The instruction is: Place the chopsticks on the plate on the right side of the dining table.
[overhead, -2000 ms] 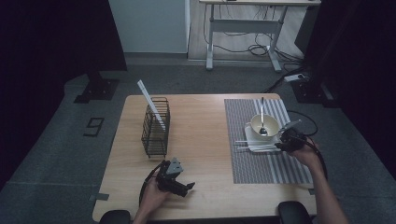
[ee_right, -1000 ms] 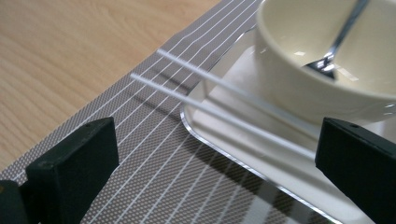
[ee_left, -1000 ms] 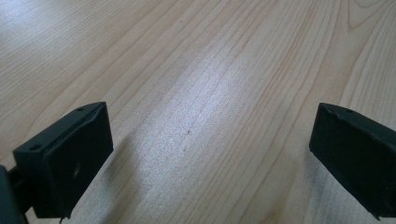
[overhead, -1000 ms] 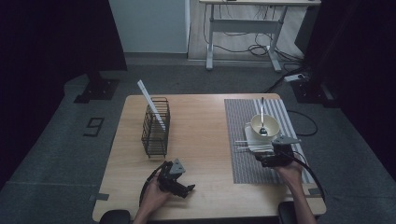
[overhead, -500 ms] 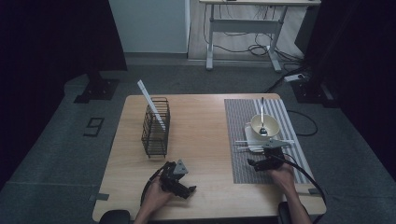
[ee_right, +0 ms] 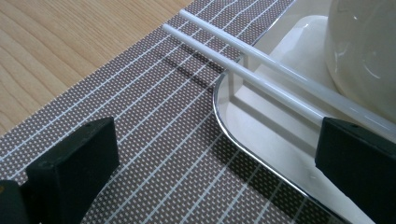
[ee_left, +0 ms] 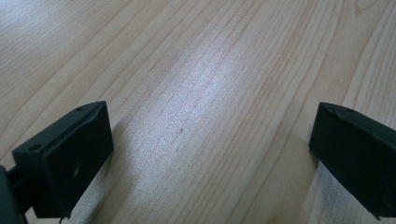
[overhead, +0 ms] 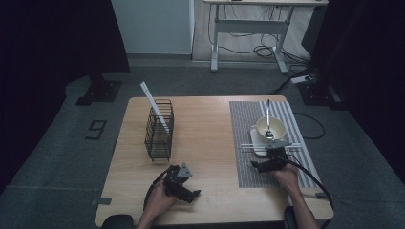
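Observation:
A cream bowl (overhead: 271, 128) (ee_right: 362, 51) with a spoon (overhead: 268, 119) in it stands on a small white tray (overhead: 257, 145) (ee_right: 275, 140) on the striped placemat (overhead: 248, 162) (ee_right: 154, 154). Two white chopsticks (overhead: 248, 146) (ee_right: 243, 70) lie across the tray's front edge. My right gripper (overhead: 258, 166) (ee_right: 215, 163) rests low on the mat just in front of the tray, open, nothing between its jaws. My left gripper (overhead: 192, 194) (ee_left: 210, 154) lies near the table's front edge, open over bare wood (ee_left: 196, 93).
A black wire rack (overhead: 159, 129) holding a slanted white plate (overhead: 154, 106) stands left of centre on the wooden table (overhead: 205, 124). Cables trail from both grippers off the front edge. A desk frame and floor cables lie beyond the table.
My right gripper drew back from beside the bowl toward the front of the mat and dropped low, pointing left. The left gripper barely shifted.

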The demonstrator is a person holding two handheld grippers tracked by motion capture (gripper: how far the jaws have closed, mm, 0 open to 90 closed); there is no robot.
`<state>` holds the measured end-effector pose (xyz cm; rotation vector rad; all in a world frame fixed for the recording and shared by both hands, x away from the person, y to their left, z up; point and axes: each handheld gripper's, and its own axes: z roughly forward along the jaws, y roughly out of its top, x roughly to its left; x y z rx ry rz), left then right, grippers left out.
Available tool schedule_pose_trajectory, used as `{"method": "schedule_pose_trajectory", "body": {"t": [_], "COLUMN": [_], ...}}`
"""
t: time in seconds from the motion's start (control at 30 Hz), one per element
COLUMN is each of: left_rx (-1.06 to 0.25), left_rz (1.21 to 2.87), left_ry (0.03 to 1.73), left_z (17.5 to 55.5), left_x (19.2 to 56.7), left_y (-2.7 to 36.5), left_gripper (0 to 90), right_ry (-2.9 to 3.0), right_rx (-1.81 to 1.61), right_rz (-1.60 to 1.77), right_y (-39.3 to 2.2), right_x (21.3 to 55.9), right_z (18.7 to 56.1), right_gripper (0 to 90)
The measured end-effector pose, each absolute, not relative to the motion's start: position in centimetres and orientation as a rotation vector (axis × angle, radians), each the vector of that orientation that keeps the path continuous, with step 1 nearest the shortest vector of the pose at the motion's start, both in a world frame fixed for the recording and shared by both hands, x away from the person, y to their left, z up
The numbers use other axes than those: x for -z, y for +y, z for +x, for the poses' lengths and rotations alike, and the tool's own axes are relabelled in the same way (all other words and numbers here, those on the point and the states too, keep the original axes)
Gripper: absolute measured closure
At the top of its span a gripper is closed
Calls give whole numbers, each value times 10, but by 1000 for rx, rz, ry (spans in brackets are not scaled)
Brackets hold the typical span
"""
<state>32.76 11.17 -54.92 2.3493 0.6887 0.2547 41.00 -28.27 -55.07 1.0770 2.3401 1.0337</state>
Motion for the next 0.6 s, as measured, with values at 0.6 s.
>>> {"method": "schedule_pose_trajectory", "body": {"t": [0.6], "left_rx": [-254], "left_rz": [2349], "left_ry": [688], "left_z": [328], "left_x": [549], "left_y": [112], "left_gripper": [0], "right_ry": [2324], "right_rx": [-1047], "right_rz": [1075], "right_y": [-283], "right_x": [553], "right_z": [417], "right_gripper": [0]}}
